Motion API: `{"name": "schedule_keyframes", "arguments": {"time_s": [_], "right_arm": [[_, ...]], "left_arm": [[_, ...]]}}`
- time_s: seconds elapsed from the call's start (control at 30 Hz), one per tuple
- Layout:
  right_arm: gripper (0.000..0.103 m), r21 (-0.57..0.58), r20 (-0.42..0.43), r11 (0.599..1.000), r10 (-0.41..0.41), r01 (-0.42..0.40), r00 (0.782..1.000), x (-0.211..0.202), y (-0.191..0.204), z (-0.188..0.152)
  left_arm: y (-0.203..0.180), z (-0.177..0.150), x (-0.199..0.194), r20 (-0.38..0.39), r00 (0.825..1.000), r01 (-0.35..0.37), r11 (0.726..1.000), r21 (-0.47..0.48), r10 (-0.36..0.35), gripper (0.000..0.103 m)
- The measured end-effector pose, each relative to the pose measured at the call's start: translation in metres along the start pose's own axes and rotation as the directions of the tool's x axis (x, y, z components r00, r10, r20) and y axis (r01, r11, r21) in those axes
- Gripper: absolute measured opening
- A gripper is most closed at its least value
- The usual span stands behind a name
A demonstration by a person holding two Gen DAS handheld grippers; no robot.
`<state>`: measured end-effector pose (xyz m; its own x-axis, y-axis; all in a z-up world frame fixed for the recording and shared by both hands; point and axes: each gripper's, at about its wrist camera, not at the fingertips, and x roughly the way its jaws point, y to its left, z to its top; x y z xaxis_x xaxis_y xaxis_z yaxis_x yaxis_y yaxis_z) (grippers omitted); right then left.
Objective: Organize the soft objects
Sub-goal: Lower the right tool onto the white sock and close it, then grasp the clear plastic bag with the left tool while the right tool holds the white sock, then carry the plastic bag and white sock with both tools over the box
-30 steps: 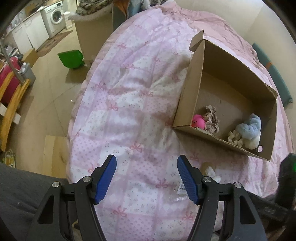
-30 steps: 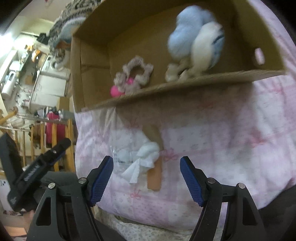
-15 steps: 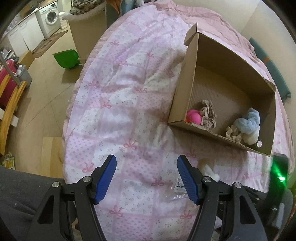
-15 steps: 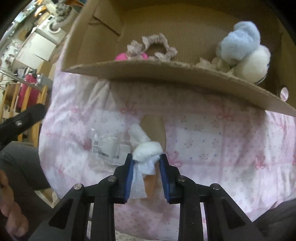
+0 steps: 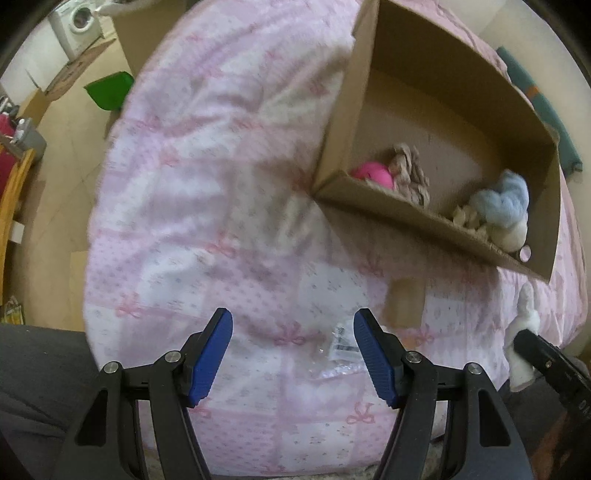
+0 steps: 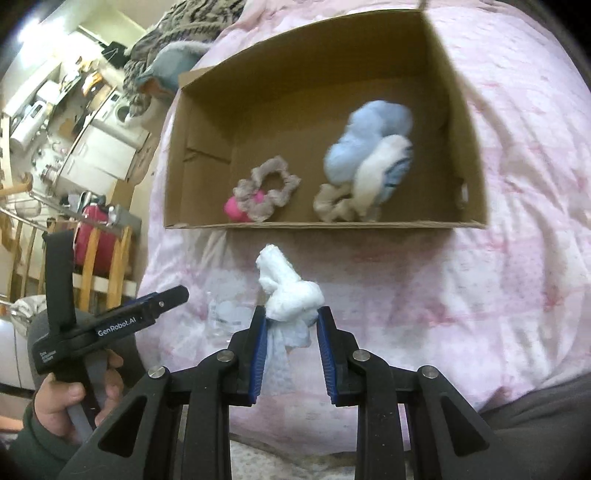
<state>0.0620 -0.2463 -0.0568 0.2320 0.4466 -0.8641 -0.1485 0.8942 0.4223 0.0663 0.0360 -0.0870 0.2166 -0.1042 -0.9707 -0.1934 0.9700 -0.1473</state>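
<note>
My right gripper [image 6: 291, 325] is shut on a white soft cloth bundle [image 6: 286, 290] and holds it above the pink bedspread, just in front of the cardboard box [image 6: 207, 122]. The bundle also shows at the right edge of the left wrist view [image 5: 522, 332]. The box holds a beige scrunchie [image 6: 267, 188], a pink ball [image 6: 234, 208], a blue and white plush [image 6: 373, 158] and another beige scrunchie [image 6: 334, 206]. My left gripper [image 5: 291, 350] is open and empty over the bedspread, near a clear plastic wrapper [image 5: 341, 341].
A tan card piece [image 5: 404, 302] lies on the bedspread below the box. The bed edge drops to the floor at the left, with a green bin [image 5: 109, 90] and a washing machine [image 5: 79, 22] beyond. The left gripper's handle [image 6: 110, 321] is at the lower left of the right wrist view.
My right gripper closed on the white bundle and has lifted it off the bedspread and the tan card. My left gripper moved closer to the bed and box, staying open.
</note>
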Motion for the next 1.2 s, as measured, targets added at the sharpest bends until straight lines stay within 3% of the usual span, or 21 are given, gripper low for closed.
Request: {"name": "schedule_keyframes", "arguments": {"time_s": [0.13,0.3,0.4,0.5,0.53,0.57,0.6,0.73,1.2], "right_arm": [[0.028,0.048,0.016,0.999,0.025,-0.026,1.000,0.000,-0.013,-0.001],[0.028,0.080,0.056,0.994,0.065,-0.069,0.996,-0.001,-0.020,0.001],[0.028,0.093,0.060,0.992,0.075,-0.081,0.995,0.000,-0.023,0.001],[0.028,0.092,0.065,0.992,0.079,-0.085,0.995,0.000,-0.023,0.002],[0.028,0.091,0.063,0.992,0.079,-0.085,0.995,0.000,-0.024,0.002],[0.028,0.089,0.062,0.992,0.080,-0.085,0.995,0.000,-0.024,0.002],[0.028,0.087,0.061,0.993,0.080,-0.085,0.995,0.000,-0.023,0.002],[0.028,0.091,0.049,0.990,0.102,-0.106,0.994,-0.003,-0.029,0.001],[0.028,0.044,0.079,0.995,0.081,-0.085,0.994,-0.010,-0.017,-0.004]], "left_arm": [[-0.018,-0.003,0.017,-0.028,0.999,-0.040,0.996,0.075,0.042,0.065],[-0.035,-0.011,0.032,-0.058,0.998,-0.014,0.991,0.135,0.023,0.065],[-0.047,-0.016,0.043,-0.063,0.997,-0.039,0.979,0.199,0.053,0.065],[-0.050,-0.018,0.052,-0.062,0.996,-0.050,0.976,0.211,0.064,0.055],[-0.051,-0.019,0.053,-0.057,0.997,-0.044,0.976,0.215,0.058,0.046],[-0.052,-0.019,0.053,-0.054,0.998,-0.028,0.976,0.218,0.041,0.028],[-0.052,-0.019,0.053,-0.057,0.998,-0.005,0.977,0.215,0.018,0.022],[-0.054,-0.020,0.045,-0.039,0.999,0.010,0.974,0.228,-0.001,0.021],[-0.023,-0.027,0.005,0.080,0.989,-0.140,0.975,0.174,0.128,0.021]]}}
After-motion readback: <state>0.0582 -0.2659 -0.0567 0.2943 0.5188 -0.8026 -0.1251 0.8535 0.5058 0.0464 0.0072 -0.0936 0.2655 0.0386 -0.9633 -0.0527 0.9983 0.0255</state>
